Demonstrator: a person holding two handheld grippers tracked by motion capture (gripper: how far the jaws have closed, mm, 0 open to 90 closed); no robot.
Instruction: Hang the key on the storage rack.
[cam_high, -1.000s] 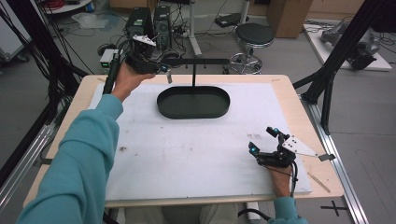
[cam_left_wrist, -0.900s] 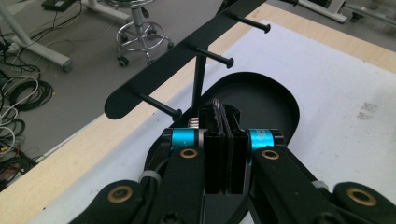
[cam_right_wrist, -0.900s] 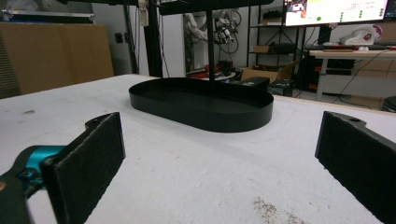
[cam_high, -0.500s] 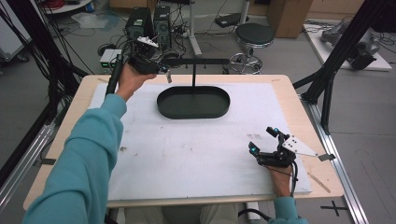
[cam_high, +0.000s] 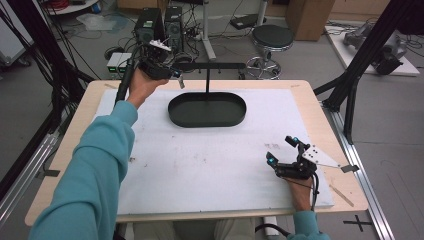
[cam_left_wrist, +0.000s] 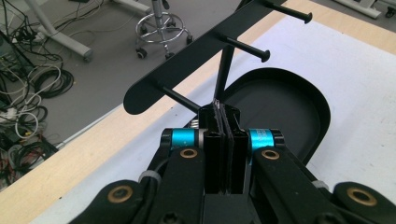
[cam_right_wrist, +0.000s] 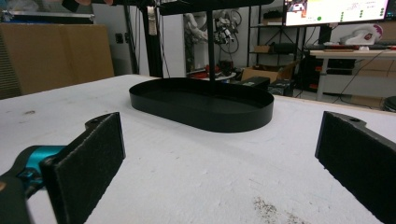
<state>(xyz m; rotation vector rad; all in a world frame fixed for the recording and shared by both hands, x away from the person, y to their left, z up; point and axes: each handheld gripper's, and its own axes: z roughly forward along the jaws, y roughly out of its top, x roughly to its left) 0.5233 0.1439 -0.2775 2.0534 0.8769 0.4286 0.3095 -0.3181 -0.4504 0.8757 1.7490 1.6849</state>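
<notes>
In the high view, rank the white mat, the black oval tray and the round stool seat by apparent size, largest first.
1. White mat, by far the largest.
2. Black oval tray.
3. Round stool seat, which sits farther from the camera on the floor, so it may look smaller than it is.

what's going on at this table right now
A person holds a two-jaw gripper in each hand at a white-covered wooden table. The left gripper, jaws pressed together, is raised beside the pegged crossbar of a black metal stand with an oval tray base; whether it pinches something thin is unclear. The right gripper rests on the near right of the table, jaws wide apart, holding nothing.
</notes>
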